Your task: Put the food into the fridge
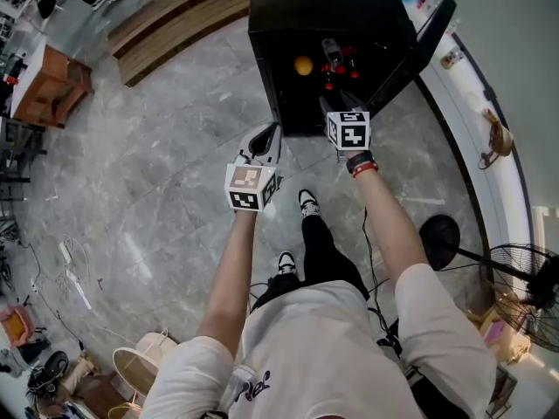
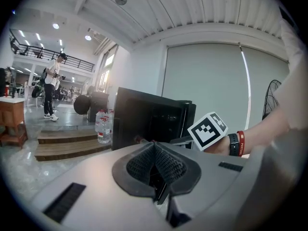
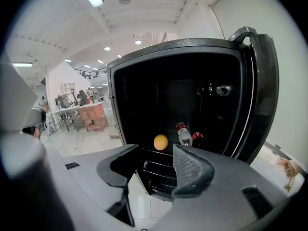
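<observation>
While the fridge stands on the floor with its door swung open, an orange and red-capped bottles lie inside it. The right gripper faces them, its fingers apart with nothing between. The left gripper, held beside it, has its fingers closed together, empty.

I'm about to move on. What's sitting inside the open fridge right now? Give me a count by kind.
Orange: 1
Red-capped bottles: 2, the second mostly hidden beside the first
Total: 3, as far as the right gripper view shows into the dark fridge
</observation>
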A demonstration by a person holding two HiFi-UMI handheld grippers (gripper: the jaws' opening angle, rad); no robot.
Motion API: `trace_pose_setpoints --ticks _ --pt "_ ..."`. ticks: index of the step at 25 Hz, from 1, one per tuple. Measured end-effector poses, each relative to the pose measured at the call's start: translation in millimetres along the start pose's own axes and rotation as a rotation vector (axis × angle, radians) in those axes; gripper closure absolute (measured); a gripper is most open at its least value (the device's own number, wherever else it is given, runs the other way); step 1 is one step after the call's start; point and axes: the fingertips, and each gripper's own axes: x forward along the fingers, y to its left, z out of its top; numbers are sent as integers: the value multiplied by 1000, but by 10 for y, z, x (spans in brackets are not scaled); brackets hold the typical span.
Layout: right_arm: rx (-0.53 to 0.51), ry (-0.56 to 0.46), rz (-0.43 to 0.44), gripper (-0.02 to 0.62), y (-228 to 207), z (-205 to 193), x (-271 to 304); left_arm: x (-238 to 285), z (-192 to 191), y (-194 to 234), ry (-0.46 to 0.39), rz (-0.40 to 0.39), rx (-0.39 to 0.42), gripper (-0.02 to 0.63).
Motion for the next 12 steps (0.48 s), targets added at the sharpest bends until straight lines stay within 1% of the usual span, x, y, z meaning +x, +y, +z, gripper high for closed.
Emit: trace_pose_setpoints --ticks 3,12 --pt "0 -6 -3 376 14 2 -177 -101 -5 -62 -3 -4 2 588" --pt "7 -10 2 407 120 -67 -706 -412 -18 -191 -11 2 -6 588"
